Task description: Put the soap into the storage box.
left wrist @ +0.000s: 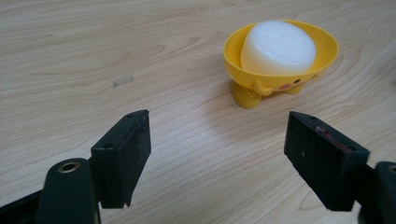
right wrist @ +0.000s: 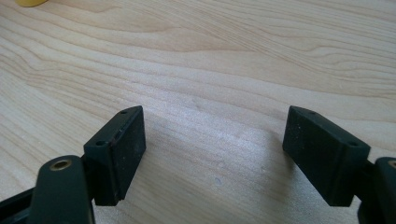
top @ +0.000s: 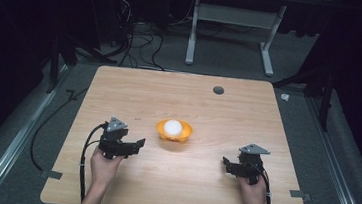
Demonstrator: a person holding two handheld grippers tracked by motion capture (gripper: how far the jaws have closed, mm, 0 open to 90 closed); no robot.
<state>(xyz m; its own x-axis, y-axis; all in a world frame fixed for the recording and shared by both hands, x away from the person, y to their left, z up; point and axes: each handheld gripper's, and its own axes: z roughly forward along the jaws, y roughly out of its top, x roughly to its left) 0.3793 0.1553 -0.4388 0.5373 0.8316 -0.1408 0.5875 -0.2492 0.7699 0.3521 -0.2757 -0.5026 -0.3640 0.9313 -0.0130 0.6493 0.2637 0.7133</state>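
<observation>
- Your left claw (top: 132, 145) sits low over the tabletop (top: 211, 180), jaws spread wide, nothing between them.
- Ahead of that claw and a touch to its right stands the yellow bowl (left wrist: 281, 63), clear of both jaws, on little feet.
- Inside the bowl rests a white round block (left wrist: 279, 46), filling most of it.
- Your right claw (top: 229, 166) hovers well apart from the bowl, jaws also wide and empty, bare wood grain between them.
- From the right claw's own camera, a sliver of the bowl peeks in far ahead to its left (right wrist: 30, 2).
</observation>
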